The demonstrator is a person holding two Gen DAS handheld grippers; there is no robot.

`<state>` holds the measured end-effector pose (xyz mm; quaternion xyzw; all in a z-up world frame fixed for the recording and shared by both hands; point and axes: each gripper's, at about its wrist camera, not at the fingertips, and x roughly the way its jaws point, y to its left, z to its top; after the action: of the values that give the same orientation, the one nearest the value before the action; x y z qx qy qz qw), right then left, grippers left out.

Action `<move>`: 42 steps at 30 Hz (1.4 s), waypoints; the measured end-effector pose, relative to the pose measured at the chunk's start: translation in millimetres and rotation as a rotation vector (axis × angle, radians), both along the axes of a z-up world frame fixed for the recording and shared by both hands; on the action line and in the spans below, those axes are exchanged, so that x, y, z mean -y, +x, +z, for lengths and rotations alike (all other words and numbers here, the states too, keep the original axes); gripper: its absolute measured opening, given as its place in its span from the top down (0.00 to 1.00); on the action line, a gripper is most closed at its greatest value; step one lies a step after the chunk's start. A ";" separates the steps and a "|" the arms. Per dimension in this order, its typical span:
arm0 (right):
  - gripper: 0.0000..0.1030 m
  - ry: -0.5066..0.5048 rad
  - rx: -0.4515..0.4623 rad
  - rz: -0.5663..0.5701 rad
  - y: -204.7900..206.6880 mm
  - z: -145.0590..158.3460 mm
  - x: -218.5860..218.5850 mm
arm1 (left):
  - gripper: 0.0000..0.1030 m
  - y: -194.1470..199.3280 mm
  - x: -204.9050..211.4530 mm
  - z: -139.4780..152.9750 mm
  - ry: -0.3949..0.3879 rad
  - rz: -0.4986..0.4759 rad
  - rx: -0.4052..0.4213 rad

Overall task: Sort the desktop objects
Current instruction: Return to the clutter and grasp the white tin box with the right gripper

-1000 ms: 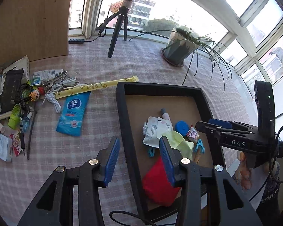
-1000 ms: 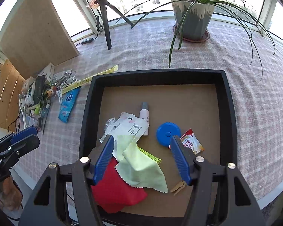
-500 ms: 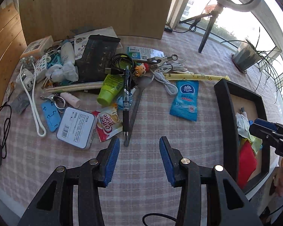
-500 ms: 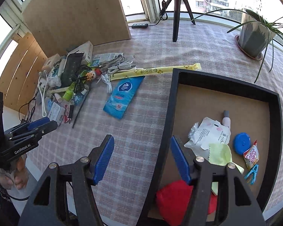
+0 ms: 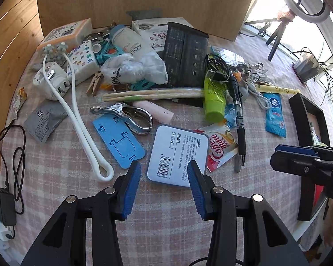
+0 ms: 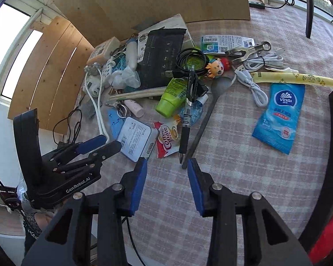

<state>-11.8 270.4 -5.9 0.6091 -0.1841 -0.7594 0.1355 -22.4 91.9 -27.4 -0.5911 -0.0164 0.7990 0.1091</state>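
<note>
My left gripper (image 5: 164, 185) stands open and holds nothing; its blue pads hang above the checked table (image 5: 166, 217), with the near edge of the white tin (image 5: 177, 153) between the tips at 12 o'clock. My right gripper (image 6: 166, 181) is likewise open and empty, over bare cloth; the tip of the black pen (image 6: 185, 130) and the end of the grey spoon (image 6: 202, 124) lie just beyond its pads at 12 o'clock.

Outward from the left gripper: the blue phone stand (image 5: 118, 139) lies at 11 o'clock, touching the metal clip (image 5: 131, 116) beyond it. The white cable loop (image 5: 86, 133) lies at 10 o'clock. The Coffee-mate sachet (image 5: 219, 147) sits at 1 o'clock, tucked against the tin. The green tube (image 5: 214, 98) and the chopsticks (image 5: 153, 94) lie further out at 12 to 1 o'clock.

Outward from the right gripper: the blue Vinda tissue pack (image 6: 279, 116) lies at 2 o'clock, apart from the heap. The black tray (image 6: 330, 155) stands at 3 o'clock, only its rim in view. The doll charm (image 6: 216, 67) sits at 12 o'clock, beside the coiled black cable (image 6: 188, 63).
</note>
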 end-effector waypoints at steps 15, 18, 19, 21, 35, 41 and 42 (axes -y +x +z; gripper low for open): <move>0.68 -0.036 0.159 -0.068 -36.9 -53.7 42.1 | 0.53 -7.2 -6.1 -16.0 0.028 -0.144 0.004; 0.68 -0.034 0.164 -0.068 -38.9 -55.6 46.1 | 0.53 -9.6 -1.0 -19.4 0.024 -0.136 0.010; 0.68 -0.032 0.165 -0.067 -39.5 -56.3 47.4 | 0.52 -11.1 -0.4 -20.5 0.032 -0.138 0.016; 0.68 -0.006 0.164 -0.070 -41.1 -58.1 49.2 | 0.52 -14.0 -0.5 -21.4 0.043 -0.154 0.017; 0.68 -0.035 0.198 -0.058 -41.4 -65.5 48.8 | 0.46 -3.7 -6.7 -22.8 0.085 -0.197 0.019; 0.67 0.016 0.172 -0.035 -33.2 -59.2 54.7 | 0.47 2.4 -4.9 -21.5 0.127 -0.162 0.026; 0.67 0.021 0.163 -0.028 -31.4 -57.0 54.0 | 0.47 4.4 -5.4 -19.9 0.131 -0.160 0.025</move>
<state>-43.2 216.3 -62.9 0.6676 -0.1953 -0.7110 0.1031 -17.9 97.3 -47.3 -0.5919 -0.0227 0.7776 0.2111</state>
